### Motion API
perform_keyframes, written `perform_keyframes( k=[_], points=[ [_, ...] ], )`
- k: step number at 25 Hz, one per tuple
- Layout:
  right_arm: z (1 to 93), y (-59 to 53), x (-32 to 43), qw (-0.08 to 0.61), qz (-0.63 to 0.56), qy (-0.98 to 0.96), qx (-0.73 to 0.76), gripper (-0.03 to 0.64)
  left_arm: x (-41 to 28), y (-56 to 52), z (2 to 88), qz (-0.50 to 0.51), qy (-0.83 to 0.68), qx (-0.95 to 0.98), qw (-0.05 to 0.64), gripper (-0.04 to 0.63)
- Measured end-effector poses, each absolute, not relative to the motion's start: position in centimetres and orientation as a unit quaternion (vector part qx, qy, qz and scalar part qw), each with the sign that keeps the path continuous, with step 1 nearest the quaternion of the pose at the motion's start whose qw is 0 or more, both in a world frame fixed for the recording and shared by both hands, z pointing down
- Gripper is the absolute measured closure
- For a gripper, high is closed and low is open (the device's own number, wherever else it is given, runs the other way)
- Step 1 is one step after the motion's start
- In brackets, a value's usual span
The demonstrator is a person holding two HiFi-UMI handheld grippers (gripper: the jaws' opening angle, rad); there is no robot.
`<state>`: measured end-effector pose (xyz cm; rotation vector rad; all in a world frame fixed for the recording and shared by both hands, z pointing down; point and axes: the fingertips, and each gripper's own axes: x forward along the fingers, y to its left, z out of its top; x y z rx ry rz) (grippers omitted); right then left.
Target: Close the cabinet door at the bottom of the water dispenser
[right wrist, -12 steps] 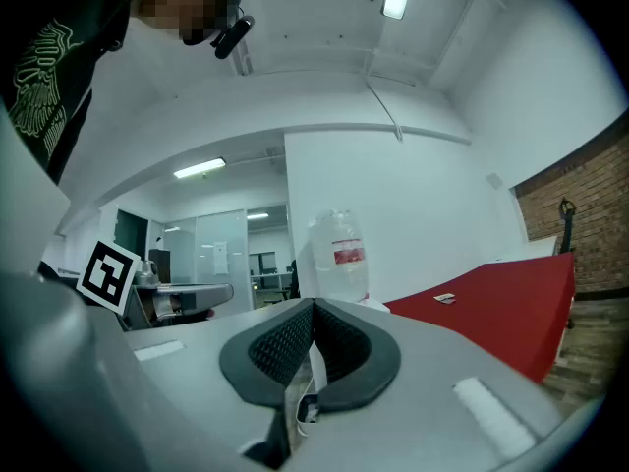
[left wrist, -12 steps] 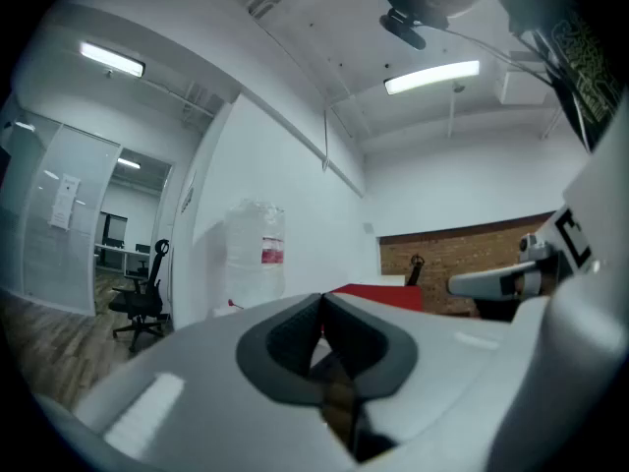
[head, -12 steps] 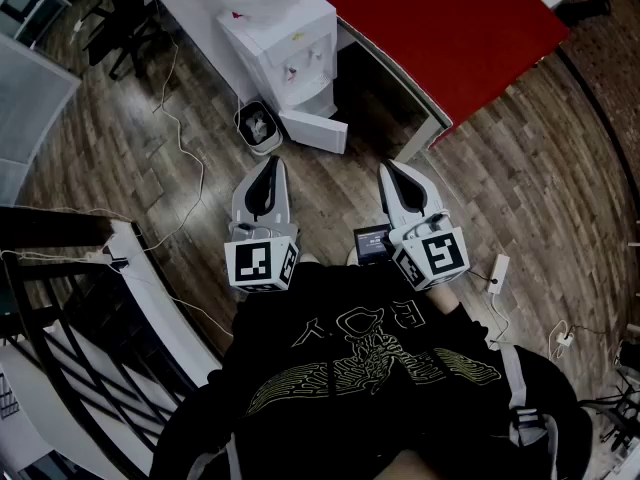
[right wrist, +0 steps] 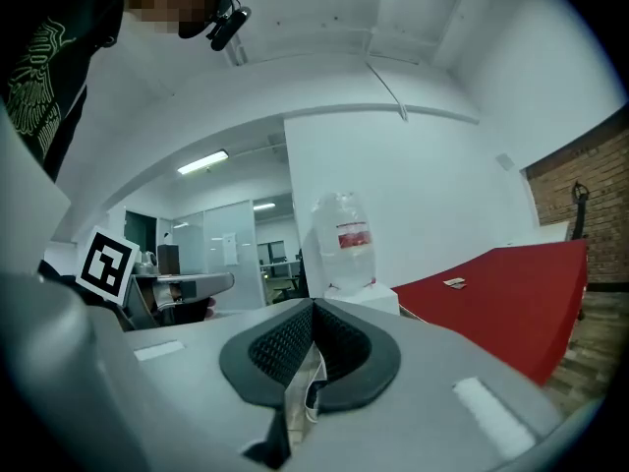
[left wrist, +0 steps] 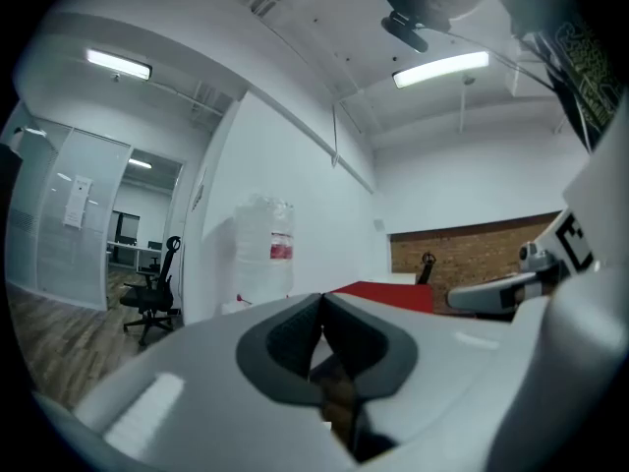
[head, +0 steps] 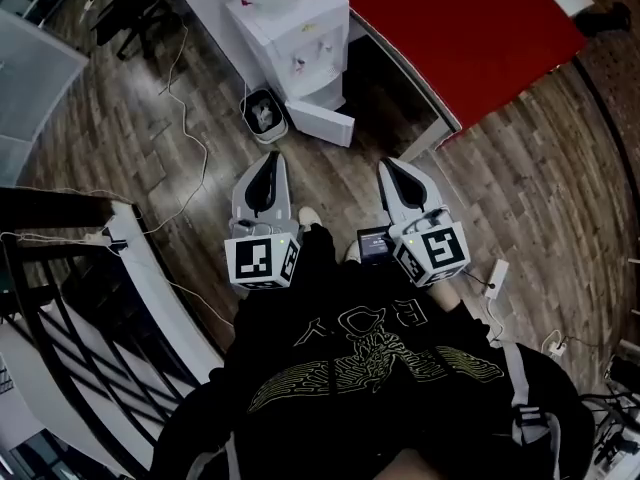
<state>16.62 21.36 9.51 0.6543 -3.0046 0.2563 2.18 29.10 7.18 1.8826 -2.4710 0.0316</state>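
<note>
On the wooden floor (head: 200,168), far end of the head view: white water dispenser (head: 290,38) with a clear bottle (right wrist: 344,239) on top. Its bottom cabinet door (head: 322,124) stands swung open, leaf towards the person. Small grey bin (head: 265,114) just beside the door. Red-topped surface (head: 450,38) beside the dispenser. Left hand-held gripper (head: 271,158): jaws together, nothing between them, well apart from the door. Right hand-held gripper (head: 386,166): jaws together, nothing held, likewise apart.
</note>
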Motion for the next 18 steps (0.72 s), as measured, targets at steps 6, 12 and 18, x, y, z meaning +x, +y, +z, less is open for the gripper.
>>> perform_keyframes(
  k=[6, 12, 18],
  points=[
    [10.1, 18.5, 13.4, 0.047, 0.071, -0.972, 0.219, 0.618, -1.4, 25.5, 7.8, -0.001, -0.789, 0.614, 0.018, 0.588],
    [9.9, 14.3, 9.0, 0.049, 0.071, -0.965, 0.247, 0.618, -6.3, 21.1, 6.3, 0.000, -0.774, 0.633, -0.003, 0.588],
    [10.7, 12.1, 4.7, 0.056, 0.069, -0.957, 0.276, 0.618, -10.4, 18.2, 7.4, 0.000, -0.756, 0.655, 0.009, 0.588]
  ],
)
